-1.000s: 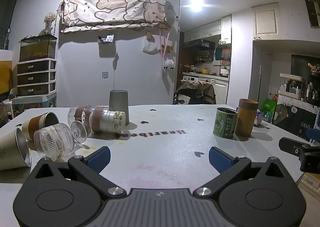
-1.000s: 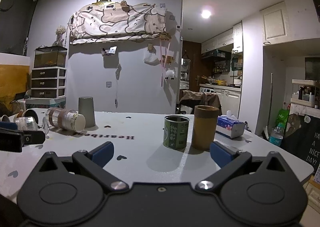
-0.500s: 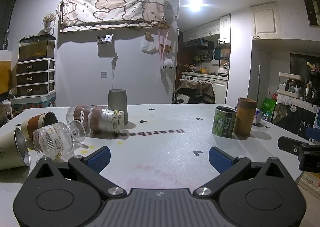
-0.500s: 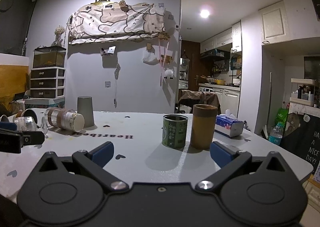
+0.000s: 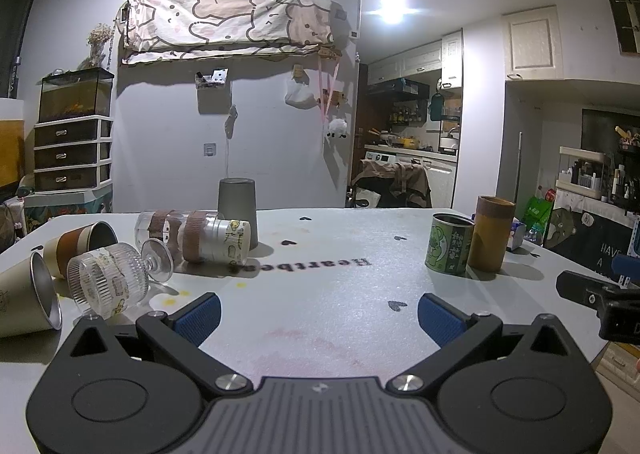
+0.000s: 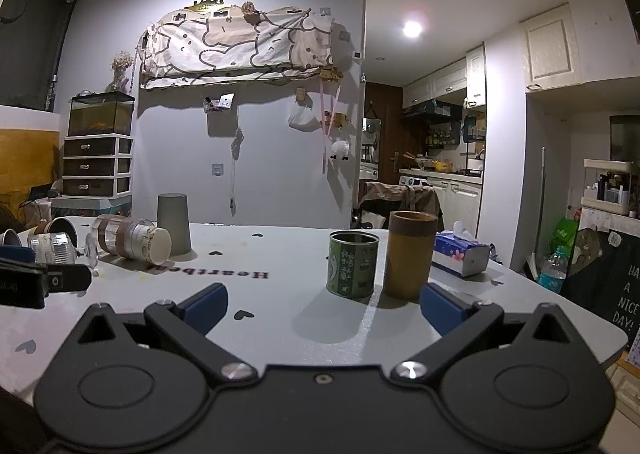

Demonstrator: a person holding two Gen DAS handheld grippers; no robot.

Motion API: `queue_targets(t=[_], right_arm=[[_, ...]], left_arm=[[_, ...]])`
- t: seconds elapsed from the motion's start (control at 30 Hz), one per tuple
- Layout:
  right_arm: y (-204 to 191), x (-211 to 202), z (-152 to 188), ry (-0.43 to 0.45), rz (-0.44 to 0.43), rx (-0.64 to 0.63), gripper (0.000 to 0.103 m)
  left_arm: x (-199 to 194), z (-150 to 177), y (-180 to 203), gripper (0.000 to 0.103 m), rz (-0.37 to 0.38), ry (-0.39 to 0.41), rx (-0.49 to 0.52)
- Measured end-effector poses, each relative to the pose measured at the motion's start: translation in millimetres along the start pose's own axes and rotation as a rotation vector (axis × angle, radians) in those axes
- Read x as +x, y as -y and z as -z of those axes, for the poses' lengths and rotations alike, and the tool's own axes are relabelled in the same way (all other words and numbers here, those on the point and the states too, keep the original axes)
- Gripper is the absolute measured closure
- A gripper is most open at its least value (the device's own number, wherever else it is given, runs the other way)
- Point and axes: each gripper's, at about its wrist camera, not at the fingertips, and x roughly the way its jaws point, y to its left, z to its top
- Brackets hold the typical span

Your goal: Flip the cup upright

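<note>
Several cups lie on their sides at the table's left: a ribbed glass goblet [image 5: 108, 284], a clear tumbler with brown bands [image 5: 194, 236], a brown-sleeved cup [image 5: 78, 248] and a beige metal cup [image 5: 26, 300]. A grey cup [image 5: 237, 209] stands upside down behind them. My left gripper [image 5: 318, 314] is open and empty, low over the table's front. My right gripper [image 6: 324, 306] is open and empty, in front of a green tin [image 6: 353, 264] and a tan cylinder [image 6: 410, 254], both upright. The tumbler [image 6: 130, 240] and grey cup [image 6: 173, 223] also show in the right wrist view.
A white table [image 5: 320, 278] printed with small hearts carries everything. A blue tissue box [image 6: 460, 258] lies at its right edge. The other gripper shows at the frame edge in each view [image 5: 600, 298] [image 6: 36, 286]. Drawers and a kitchen lie beyond.
Both grippers have shifted very slightly; the scene drifts a little left in each view. Nothing on the table has moved.
</note>
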Motion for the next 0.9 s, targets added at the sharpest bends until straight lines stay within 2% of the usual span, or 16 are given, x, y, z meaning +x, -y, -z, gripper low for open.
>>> queue_targets(t=[0.9], right_arm=[[-4.6, -0.2, -0.7, -0.011, -0.002, -0.003, 0.000]], left_arm=[[0.0, 1.0, -1.0, 0.000, -0.001, 0.001, -0.001]])
